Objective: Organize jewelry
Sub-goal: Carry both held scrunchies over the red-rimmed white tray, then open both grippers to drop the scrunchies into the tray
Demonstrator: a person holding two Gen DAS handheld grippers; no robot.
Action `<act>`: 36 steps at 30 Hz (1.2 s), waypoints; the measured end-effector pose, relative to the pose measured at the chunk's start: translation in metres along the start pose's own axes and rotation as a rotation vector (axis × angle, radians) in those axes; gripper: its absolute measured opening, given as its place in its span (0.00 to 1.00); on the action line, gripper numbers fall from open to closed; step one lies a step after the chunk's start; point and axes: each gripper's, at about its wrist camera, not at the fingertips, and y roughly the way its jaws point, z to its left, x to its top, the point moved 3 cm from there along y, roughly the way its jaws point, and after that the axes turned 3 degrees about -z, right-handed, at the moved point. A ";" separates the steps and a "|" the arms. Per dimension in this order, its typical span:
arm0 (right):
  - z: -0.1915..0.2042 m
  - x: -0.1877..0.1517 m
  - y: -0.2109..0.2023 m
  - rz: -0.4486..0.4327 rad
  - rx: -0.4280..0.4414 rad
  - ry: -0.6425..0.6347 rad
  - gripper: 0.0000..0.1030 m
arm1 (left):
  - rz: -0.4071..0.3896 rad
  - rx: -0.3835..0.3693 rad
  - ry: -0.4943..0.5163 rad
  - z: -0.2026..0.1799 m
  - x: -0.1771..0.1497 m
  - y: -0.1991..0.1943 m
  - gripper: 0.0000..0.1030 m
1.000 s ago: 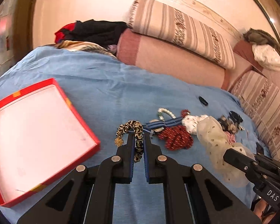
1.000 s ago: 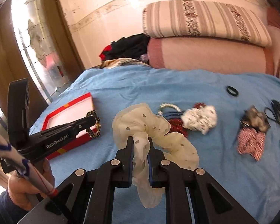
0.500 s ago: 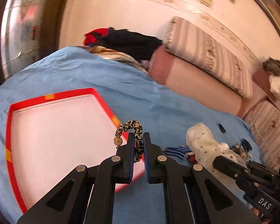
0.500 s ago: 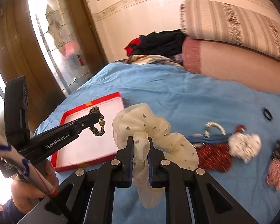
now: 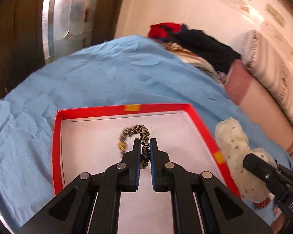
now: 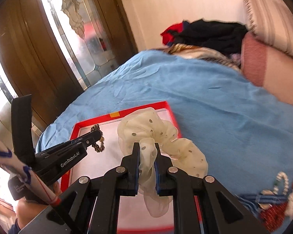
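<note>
My left gripper [image 5: 145,143] is shut on a leopard-print scrunchie [image 5: 138,134] with a gold bead, held above the white floor of the red-rimmed box [image 5: 156,107]. It also shows in the right wrist view [image 6: 96,139], where the scrunchie [image 6: 98,146] hangs over the box [image 6: 115,115]. My right gripper [image 6: 146,148] is shut on a cream dotted scrunchie [image 6: 152,130], held over the box's right part. That scrunchie shows in the left wrist view [image 5: 232,138] just beyond the box's right rim.
The box lies on a blue bedspread [image 5: 107,78]. More hair accessories [image 6: 273,197] lie on the bed to the right. A pile of dark and red clothes [image 6: 205,33] and striped bolsters [image 5: 273,72] are at the back. A glass door [image 6: 74,29] stands to the left.
Both grippers have swung left with their scrunchies. The left one now hangs over the box interior, and the right one has come over the box from the accessory pile.
</note>
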 end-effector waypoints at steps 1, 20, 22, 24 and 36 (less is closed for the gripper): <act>0.002 0.004 0.012 0.011 -0.005 -0.005 0.13 | 0.005 0.023 -0.011 0.007 0.003 0.007 0.08; -0.002 0.016 0.115 0.079 -0.043 -0.014 0.52 | -0.011 0.187 -0.051 0.027 0.009 0.045 0.60; -0.004 0.016 0.109 0.057 -0.030 -0.003 0.54 | -0.018 0.189 -0.056 0.027 0.009 0.041 0.61; -0.007 0.014 0.103 0.043 -0.028 0.012 0.57 | -0.019 0.203 -0.059 0.028 0.010 0.039 0.63; -0.009 -0.021 0.066 0.042 -0.067 0.009 0.61 | 0.013 0.280 0.003 0.029 -0.006 0.016 0.63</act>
